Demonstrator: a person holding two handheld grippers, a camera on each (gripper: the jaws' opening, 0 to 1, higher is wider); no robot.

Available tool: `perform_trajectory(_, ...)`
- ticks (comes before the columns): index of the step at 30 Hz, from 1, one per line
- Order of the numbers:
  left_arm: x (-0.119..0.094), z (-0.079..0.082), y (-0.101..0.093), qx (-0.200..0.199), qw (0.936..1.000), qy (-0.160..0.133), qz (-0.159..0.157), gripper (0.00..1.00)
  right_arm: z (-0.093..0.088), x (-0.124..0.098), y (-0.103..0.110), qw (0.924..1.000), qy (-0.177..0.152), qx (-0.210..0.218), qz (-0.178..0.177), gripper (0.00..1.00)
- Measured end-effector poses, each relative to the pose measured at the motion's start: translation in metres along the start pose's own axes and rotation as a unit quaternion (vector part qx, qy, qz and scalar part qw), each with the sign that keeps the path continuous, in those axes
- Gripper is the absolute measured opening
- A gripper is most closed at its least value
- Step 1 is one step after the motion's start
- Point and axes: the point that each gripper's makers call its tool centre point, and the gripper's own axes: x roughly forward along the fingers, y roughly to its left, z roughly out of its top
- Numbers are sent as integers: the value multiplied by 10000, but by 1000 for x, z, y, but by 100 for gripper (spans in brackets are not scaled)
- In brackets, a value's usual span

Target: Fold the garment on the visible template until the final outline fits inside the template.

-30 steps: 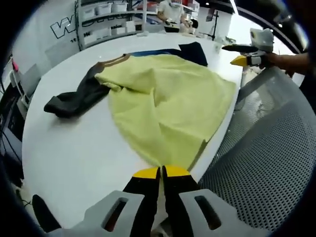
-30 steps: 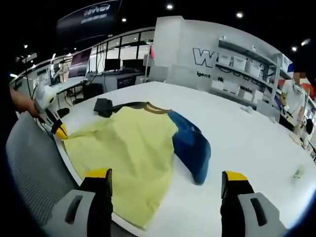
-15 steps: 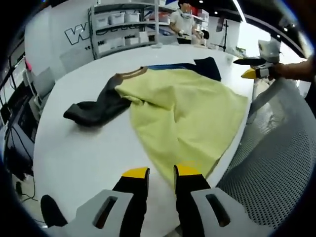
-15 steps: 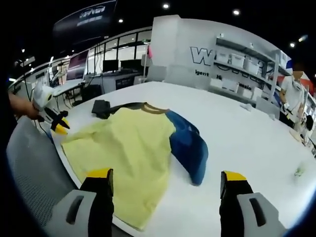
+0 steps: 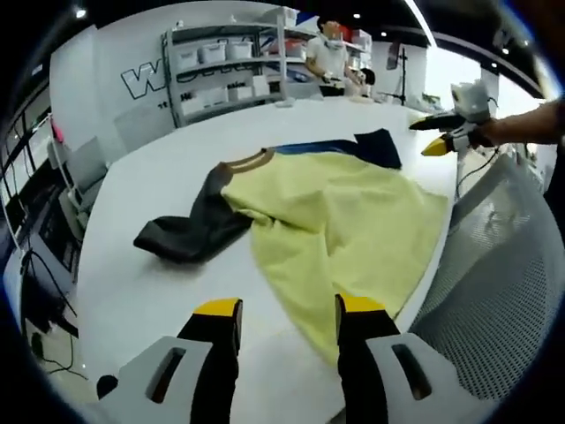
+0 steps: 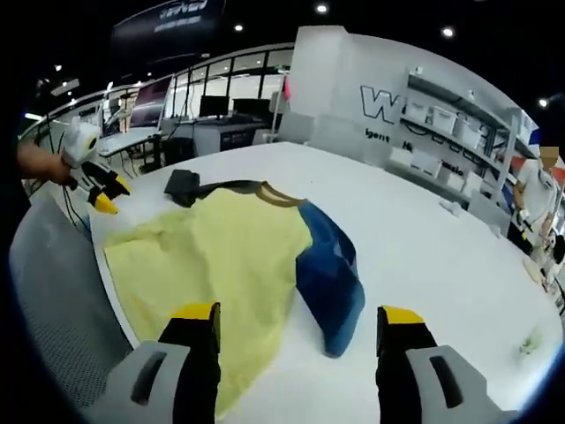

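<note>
Two grippers gaping; soft rumpled yellow garment (image 5: 344,221) on smooth table (image 5: 150,283).

Both views were bright and evenly lit; small round ceiling lamps (image 6: 324,8) glowed overhead in the right gripper view; daylight blew out a window area (image 5: 459,69) at the upper right of the left gripper view; the white bench (image 5: 150,283) carried only soft, faint shadows beside the garment (image 5: 344,221); fisheye bending curved the bench edges and the shelving (image 5: 225,66); focus held at the centre; the periphery looked soft, and the far background was slightly smeared.
</note>
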Motion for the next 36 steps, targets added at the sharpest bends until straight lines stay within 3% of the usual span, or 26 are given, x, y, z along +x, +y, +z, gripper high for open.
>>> perform_trajectory(8, 0, 10, 11, 19, 9999, -108, 107, 52, 11, 17, -17, 9999, 3, -123, 34, 61)
perform_trajectory(14, 6, 18, 23, 47, 9996, -147, 238, 52, 18, 22, -23, 9999, -50, -98, 7, 62)
perform_trajectory(23, 25, 34, 62, 71, 9985, -168, 523, 50, 26, 24, -23, 9999, -113, -6, 58, 66)
perform_trajectory(36, 59, 67, 91, 280, 9986, -203, 398, 50, 38, 47, -34, 9998, -121, 45, 166, 67)
